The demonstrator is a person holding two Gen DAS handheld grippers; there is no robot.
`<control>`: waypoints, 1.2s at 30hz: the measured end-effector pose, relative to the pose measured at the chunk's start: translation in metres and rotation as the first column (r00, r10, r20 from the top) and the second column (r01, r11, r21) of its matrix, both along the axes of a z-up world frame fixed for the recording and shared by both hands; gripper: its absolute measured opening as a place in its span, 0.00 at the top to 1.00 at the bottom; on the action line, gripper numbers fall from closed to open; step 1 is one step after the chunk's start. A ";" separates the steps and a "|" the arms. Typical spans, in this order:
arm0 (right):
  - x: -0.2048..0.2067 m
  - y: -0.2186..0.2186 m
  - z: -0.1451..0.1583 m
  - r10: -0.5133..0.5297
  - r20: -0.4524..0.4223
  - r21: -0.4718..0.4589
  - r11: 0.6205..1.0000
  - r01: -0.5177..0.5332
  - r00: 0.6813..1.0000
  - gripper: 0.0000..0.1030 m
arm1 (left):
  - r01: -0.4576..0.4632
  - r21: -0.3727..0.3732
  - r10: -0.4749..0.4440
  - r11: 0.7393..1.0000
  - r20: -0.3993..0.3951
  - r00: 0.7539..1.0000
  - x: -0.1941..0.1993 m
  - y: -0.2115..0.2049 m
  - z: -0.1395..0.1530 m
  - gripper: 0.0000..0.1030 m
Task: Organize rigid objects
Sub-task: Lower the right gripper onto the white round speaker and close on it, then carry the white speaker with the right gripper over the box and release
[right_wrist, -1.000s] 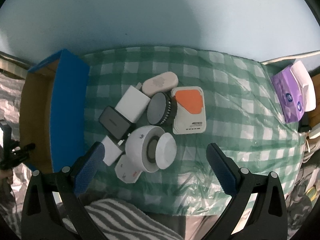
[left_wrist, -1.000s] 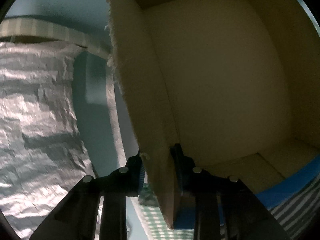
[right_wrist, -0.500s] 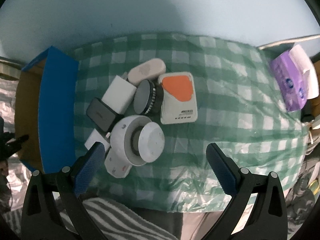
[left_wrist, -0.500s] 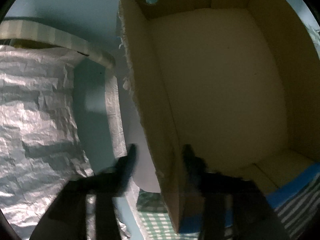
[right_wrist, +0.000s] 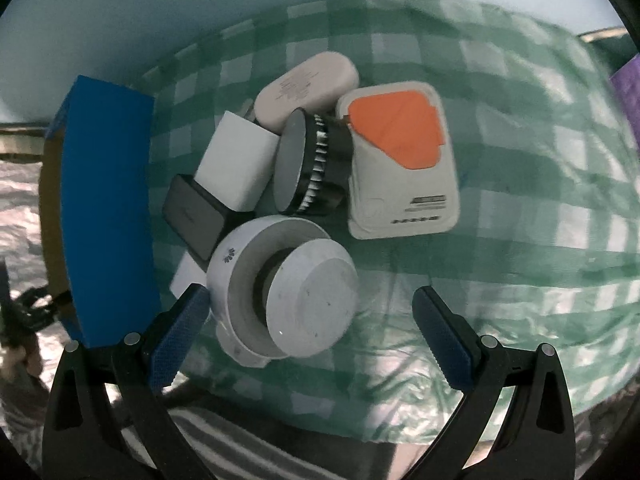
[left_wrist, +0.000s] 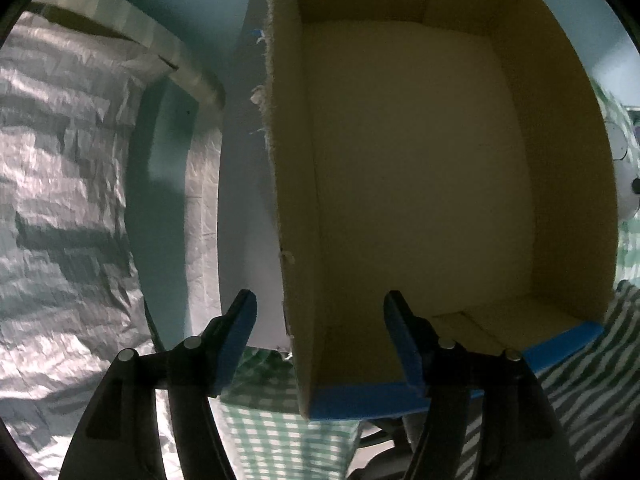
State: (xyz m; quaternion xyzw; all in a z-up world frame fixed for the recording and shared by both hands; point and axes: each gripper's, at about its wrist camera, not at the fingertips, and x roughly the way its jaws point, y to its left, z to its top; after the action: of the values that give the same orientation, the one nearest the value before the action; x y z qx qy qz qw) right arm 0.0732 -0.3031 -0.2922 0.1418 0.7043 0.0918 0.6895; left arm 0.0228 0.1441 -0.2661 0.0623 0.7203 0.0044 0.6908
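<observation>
The white round device (right_wrist: 280, 292), a stack of two discs joined by a dark neck, lies on its side on the green checked cloth (right_wrist: 500, 240), just ahead of the right gripper (right_wrist: 308, 336) and toward its left finger, nearest of the heap of small electronics. Its axis runs obliquely from the far left toward the gripper, so the wide-open, empty jaws would close roughly across its round rims rather than its faces. Just beyond it sit a black block (right_wrist: 192, 212), a white adapter (right_wrist: 236, 164), a dark ribbed disc (right_wrist: 308, 168), a beige case (right_wrist: 308, 84) and an orange-and-white box (right_wrist: 400, 160), all touching or overlapping. The cardboard box (left_wrist: 420, 168) with blue tape stands empty under the left gripper (left_wrist: 320, 320), whose jaws are opening, straddling the box's near left wall without pressing on it. The right hand looks the nearer for the first pick.
</observation>
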 end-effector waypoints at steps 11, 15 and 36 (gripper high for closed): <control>0.015 0.012 -0.023 0.021 -0.019 0.070 0.997 -0.020 1.000 0.02 | -0.042 -0.036 0.041 0.998 -0.020 0.999 -0.003 0.002 0.000 0.53; 0.017 0.022 -0.031 0.043 -0.027 0.082 0.996 -0.041 0.999 0.14 | -0.037 -0.033 0.036 0.999 -0.012 0.999 -0.002 -0.001 0.002 0.53; 0.015 0.071 -0.018 0.181 0.021 -0.163 0.971 -0.176 0.983 0.17 | -0.059 -0.036 0.058 0.998 -0.026 0.998 -0.001 0.009 -0.001 0.90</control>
State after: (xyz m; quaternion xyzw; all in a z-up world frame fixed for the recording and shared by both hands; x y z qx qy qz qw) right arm 0.0887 -0.2321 -0.3103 0.0202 0.7069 0.0991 0.7001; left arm 0.0213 0.1535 -0.2669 0.0285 0.7302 0.0108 0.6825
